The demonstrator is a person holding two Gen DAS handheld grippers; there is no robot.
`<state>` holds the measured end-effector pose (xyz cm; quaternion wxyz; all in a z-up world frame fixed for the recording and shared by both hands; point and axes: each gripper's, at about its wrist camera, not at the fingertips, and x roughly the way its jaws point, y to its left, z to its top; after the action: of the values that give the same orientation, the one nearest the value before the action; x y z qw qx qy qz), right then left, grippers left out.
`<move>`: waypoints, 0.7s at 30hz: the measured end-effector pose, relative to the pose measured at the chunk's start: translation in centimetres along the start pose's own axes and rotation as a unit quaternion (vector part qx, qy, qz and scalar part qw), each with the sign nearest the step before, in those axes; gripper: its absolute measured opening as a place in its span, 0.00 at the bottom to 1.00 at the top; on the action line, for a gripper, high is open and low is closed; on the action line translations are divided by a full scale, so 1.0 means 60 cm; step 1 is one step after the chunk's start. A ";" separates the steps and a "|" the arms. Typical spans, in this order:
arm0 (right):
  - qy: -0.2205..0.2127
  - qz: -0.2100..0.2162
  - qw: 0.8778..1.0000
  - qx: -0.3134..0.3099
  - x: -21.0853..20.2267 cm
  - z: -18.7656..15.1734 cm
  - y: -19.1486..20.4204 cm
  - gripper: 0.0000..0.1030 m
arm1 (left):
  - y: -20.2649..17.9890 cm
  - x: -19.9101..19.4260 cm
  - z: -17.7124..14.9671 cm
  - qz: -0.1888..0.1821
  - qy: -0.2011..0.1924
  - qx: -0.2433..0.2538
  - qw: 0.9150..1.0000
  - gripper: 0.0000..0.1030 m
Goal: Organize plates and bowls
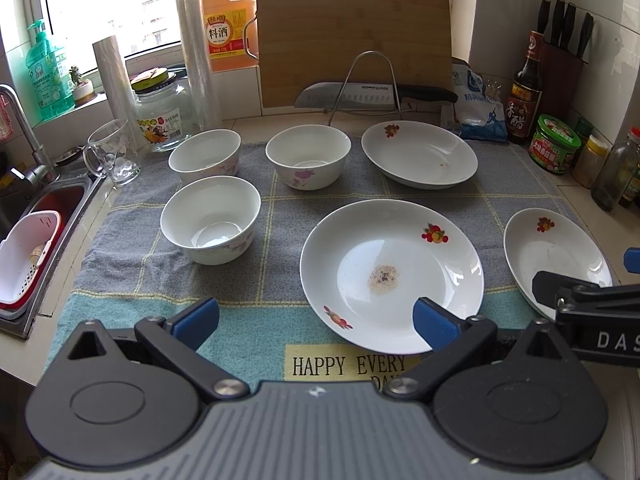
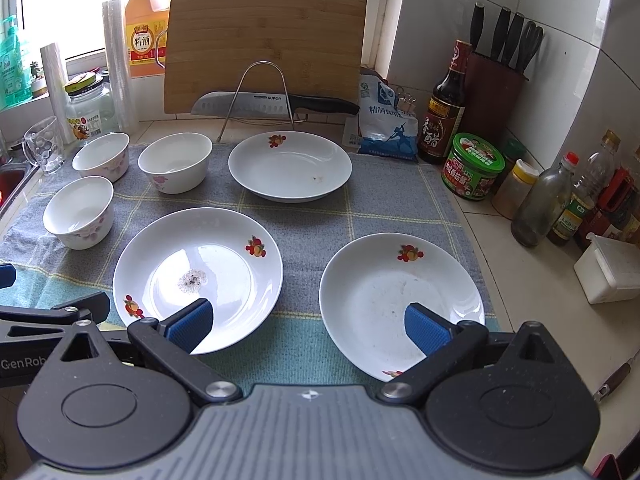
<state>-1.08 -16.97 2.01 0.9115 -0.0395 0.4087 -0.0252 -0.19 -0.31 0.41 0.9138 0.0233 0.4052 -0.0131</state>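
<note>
Left wrist view: my left gripper hangs wide and holds nothing, low over the near edge of the cloth, which reads "HAPPY EVERY DAY". Three bowls stand at the left, with no food in them. The middle plate carries a small crumb patch at its centre; the far plate has a tiny speck. A jug behind is labelled 料酒, and the knife reads SUPOR.

Right wrist view: my right gripper is also spread wide with nothing in it, one fingertip over the middle plate, the other over the right plate, which shows faint smears. The three bowls sit far left on the cloth. A dark bottle reads 香醋; my left gripper's arm at the left edge reads "GenRob".
</note>
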 end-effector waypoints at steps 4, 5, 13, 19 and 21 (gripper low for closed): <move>-0.001 0.000 1.000 -0.001 0.000 0.001 0.001 1.00 | 0.000 0.001 0.002 -0.001 0.000 0.000 1.000 0.99; -0.001 0.000 1.000 -0.002 0.000 0.001 0.001 1.00 | 0.000 0.002 0.002 -0.001 0.000 0.000 1.000 0.99; -0.004 0.001 1.000 -0.005 0.003 0.003 -0.001 1.00 | -0.002 0.004 0.005 -0.001 0.000 0.000 1.000 0.99; -0.010 0.001 1.000 -0.011 0.002 0.004 -0.002 1.00 | -0.003 0.005 0.007 -0.003 0.000 0.000 1.000 0.99; -0.013 0.003 1.000 -0.012 0.002 0.003 -0.004 1.00 | -0.005 0.005 0.009 -0.004 -0.002 0.000 1.000 0.99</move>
<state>-0.84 -17.21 2.08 0.9163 -0.0493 0.3970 -0.0170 0.42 -0.66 0.56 0.9146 0.0217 0.4033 -0.0174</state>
